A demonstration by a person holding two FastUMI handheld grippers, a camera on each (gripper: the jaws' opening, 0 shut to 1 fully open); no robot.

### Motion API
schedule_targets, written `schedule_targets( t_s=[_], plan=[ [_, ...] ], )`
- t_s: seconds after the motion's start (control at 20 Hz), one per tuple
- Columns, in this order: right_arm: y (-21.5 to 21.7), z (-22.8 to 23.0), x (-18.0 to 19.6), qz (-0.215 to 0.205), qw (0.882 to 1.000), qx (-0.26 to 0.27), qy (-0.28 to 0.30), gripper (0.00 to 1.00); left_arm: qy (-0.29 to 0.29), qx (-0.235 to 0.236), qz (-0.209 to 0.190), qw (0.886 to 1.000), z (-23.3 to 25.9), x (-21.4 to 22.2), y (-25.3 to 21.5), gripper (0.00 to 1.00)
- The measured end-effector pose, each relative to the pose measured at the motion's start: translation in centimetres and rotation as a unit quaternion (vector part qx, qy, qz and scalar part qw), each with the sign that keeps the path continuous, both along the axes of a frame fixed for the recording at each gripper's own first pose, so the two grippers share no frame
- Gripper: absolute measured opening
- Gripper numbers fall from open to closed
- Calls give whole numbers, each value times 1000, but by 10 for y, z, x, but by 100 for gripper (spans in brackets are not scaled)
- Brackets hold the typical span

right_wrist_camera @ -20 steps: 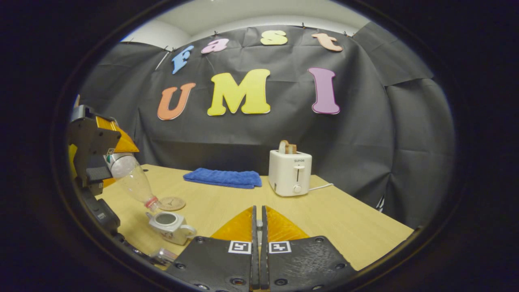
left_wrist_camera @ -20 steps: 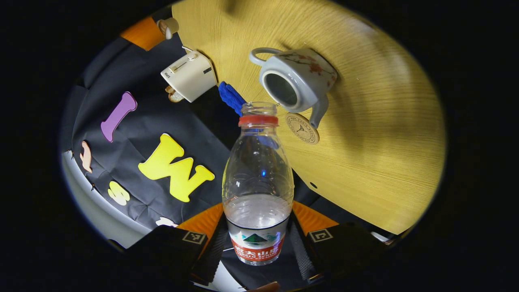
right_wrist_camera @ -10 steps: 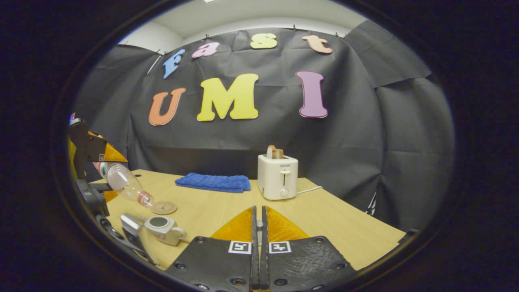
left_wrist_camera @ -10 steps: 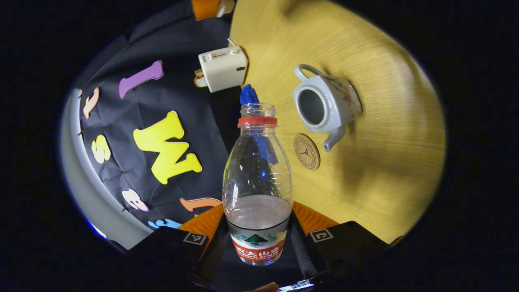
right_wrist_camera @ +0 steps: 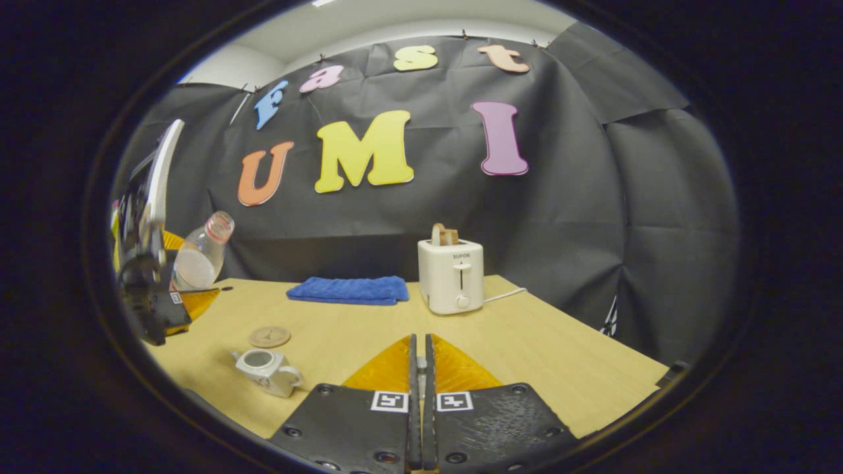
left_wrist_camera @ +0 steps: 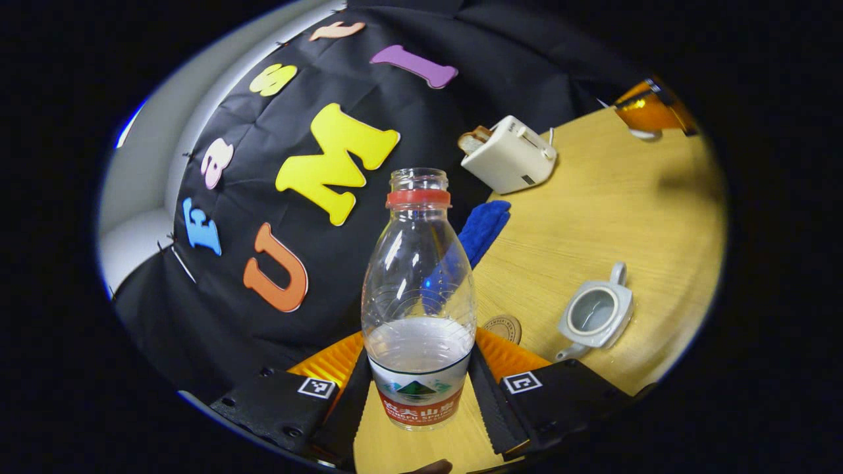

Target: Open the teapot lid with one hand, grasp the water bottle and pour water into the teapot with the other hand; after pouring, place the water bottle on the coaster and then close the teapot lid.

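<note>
Water bottle (left_wrist_camera: 419,309) tipped back mouth-up

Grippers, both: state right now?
Left gripper: shut on the water bottle, held clear of the table.
Right gripper: jaws pressed together; whether the lid sits between them cannot be told.

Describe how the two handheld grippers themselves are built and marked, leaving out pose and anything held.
Both the left gripper and the right gripper have a dark, blocky body with visible screws, ribbed orange panels behind the fingers, and a small square black-and-white marker on each side.
</note>
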State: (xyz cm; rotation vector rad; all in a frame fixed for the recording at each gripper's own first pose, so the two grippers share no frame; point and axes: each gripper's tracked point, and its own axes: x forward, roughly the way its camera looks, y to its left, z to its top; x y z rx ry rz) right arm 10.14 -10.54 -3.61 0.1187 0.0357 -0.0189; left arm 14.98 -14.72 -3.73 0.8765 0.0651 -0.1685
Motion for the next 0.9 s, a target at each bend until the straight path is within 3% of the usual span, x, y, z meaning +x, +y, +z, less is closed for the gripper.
schedule_targets(
  t_s=[0.25,0.55,0.9],
  plan=[
    [1,-1,1,0,1000,-2,0,1,-15,-140,-10,990,3,13,-3,77],
    [5,-2,2,1,1000,-7,1,1,14,-334,-22,942,-9,34,-18,78],
    [7,-12,8,5,1000,-7,11,1,13,-381,-9,924,-17,78,-14,80]
  ],
)
